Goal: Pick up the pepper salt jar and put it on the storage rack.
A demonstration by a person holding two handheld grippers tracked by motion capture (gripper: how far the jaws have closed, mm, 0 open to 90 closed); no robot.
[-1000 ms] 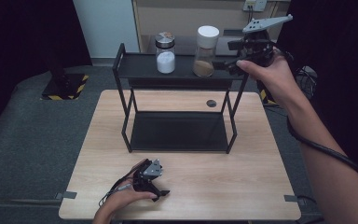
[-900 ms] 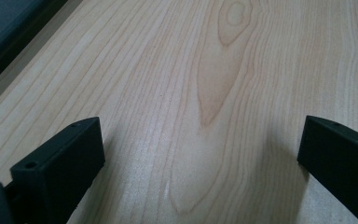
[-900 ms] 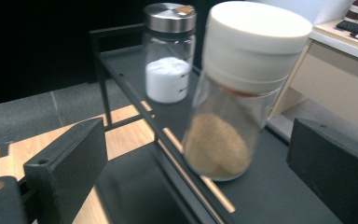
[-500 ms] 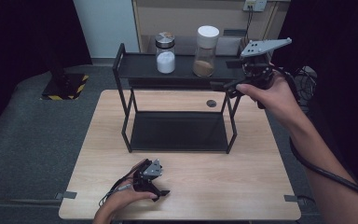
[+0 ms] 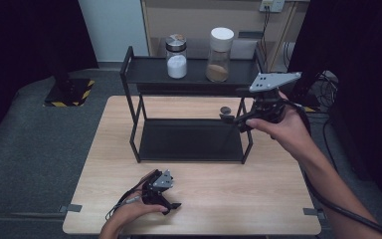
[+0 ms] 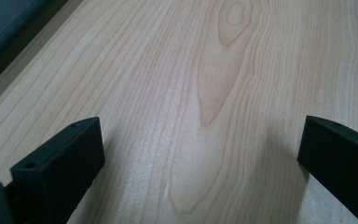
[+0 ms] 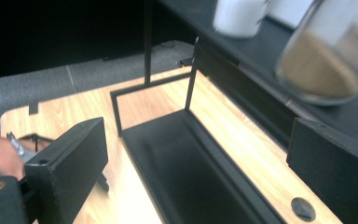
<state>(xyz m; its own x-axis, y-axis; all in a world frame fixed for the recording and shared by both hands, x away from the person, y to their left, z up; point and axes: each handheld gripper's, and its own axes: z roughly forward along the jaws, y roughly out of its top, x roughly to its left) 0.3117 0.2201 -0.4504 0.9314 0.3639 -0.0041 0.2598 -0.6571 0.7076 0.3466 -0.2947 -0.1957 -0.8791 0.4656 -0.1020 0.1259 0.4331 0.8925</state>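
Note:
A black two-tier rack [image 5: 191, 74] stands on the wooden table [image 5: 278, 199]. On its top shelf are a jar of white powder [image 5: 176, 57] and a white-lidded jar of brown powder [image 5: 220, 55]. My right gripper [image 5: 231, 107] hangs at the rack's right end, below the top shelf, pointing left. It is open with nothing between its jaws. In the right gripper view, my right gripper [image 7: 196, 140] looks over the lower shelf [image 7: 191, 177], with the brown jar [image 7: 326, 60] above right. My left gripper [image 5: 166, 199] lies on the table near the front edge. In its own view my left gripper [image 6: 200, 135] is open over bare wood.
A small dark round piece [image 5: 225, 110] lies on the table behind the rack's right legs, also seen as a dark disc [image 7: 303, 208]. Grey floor surrounds the table. A wooden cabinet [image 5: 199, 20] stands behind. Cables trail at the right.
My right gripper has come down and towards the person, from beside the brown jar on the top shelf to the rack's right end. The left gripper has stayed put.

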